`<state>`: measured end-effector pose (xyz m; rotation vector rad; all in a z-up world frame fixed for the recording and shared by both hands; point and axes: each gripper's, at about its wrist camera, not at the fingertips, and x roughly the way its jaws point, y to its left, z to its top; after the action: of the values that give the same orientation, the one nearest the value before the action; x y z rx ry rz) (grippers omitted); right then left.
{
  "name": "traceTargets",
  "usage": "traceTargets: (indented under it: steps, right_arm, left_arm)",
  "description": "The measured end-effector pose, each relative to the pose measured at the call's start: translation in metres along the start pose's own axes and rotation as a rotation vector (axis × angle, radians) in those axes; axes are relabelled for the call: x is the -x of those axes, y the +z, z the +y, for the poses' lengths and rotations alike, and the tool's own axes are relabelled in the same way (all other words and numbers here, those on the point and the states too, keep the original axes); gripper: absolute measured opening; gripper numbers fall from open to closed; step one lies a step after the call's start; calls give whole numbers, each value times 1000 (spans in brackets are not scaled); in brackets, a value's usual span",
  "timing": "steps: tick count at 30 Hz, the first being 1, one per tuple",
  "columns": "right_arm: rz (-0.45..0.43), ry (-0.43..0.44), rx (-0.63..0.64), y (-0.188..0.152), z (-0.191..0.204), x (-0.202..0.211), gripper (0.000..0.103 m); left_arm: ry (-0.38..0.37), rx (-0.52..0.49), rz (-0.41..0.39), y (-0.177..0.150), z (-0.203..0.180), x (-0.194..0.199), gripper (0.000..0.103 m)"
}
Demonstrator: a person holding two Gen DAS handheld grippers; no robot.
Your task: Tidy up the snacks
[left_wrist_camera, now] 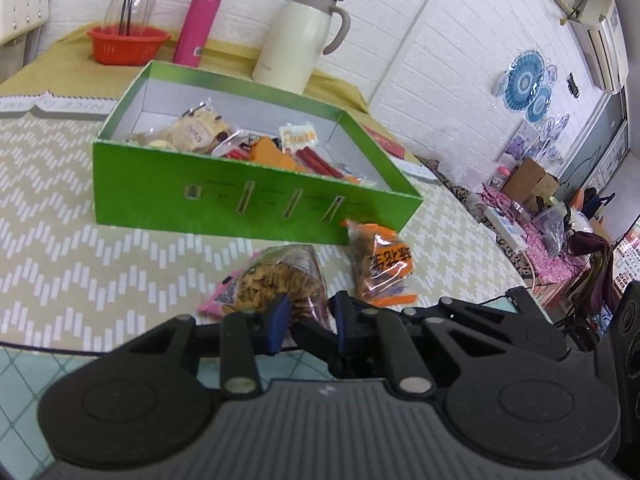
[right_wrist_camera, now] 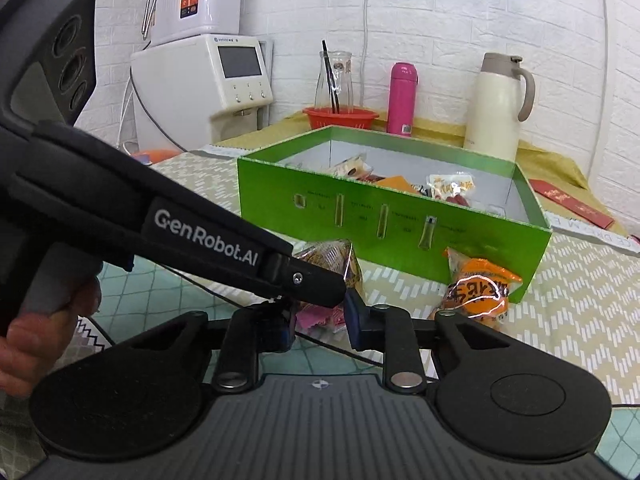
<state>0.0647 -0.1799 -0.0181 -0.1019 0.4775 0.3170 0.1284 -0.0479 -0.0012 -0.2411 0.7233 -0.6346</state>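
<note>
The clear bag of pale seeds [left_wrist_camera: 276, 280] lies on the patterned cloth [left_wrist_camera: 80, 248] just in front of the green box [left_wrist_camera: 248, 200], apart from its front wall and nearer the box's right half. The left gripper [left_wrist_camera: 312, 318] is clenched on the bag's near end, which sits pinched between its blue fingertips [left_wrist_camera: 280, 316]. The right gripper [right_wrist_camera: 318, 326] is close beside it on the same end. Its pads stand apart with the bag's pink corner between them, but I cannot tell whether they press on it. A hand [right_wrist_camera: 24, 340] grips the left tool's handle.

An orange packet [left_wrist_camera: 380, 264] lies just right of the bag, its far end touching the box's front wall near the right corner.

The box is open-topped, and several wrapped snacks [left_wrist_camera: 248, 140] are piled across its middle and left. The floor along its right wall and its far left corner is bare.

Left of the box the cloth is open all the way across. In front of the box the cloth ends at a dark edge [left_wrist_camera: 60, 347] beneath the grippers, with teal checked surface below it.

Behind the box stand a red basket [left_wrist_camera: 128, 44] holding a glass bottle, a pink flask [left_wrist_camera: 200, 24] and a cream jug [left_wrist_camera: 296, 40], the jug close to the back wall. A red envelope [right_wrist_camera: 572, 204] lies beyond the right wall, near the table's right edge.
</note>
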Motion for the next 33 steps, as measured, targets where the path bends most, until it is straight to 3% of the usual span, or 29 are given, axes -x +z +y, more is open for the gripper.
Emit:
traceTargets:
  steps: [8,17,27,33]
  right_arm:
    - [-99,-33,40,20,3,21,43]
    - [-214,-80,85,60,-13,28,42]
    - [-281,-111,70,87,-47,-2,42]
    - [-278,-132,53,80,-58,-25,43]
  left_arm:
    - [-27,-34,-86,18,-18,25,7]
    - [-61,-96,-171,68,-36,34,7]
    - [-48,-130,-196,120,-40,-3,7]
    - [-42,-131,-180,127,-28,-35,7]
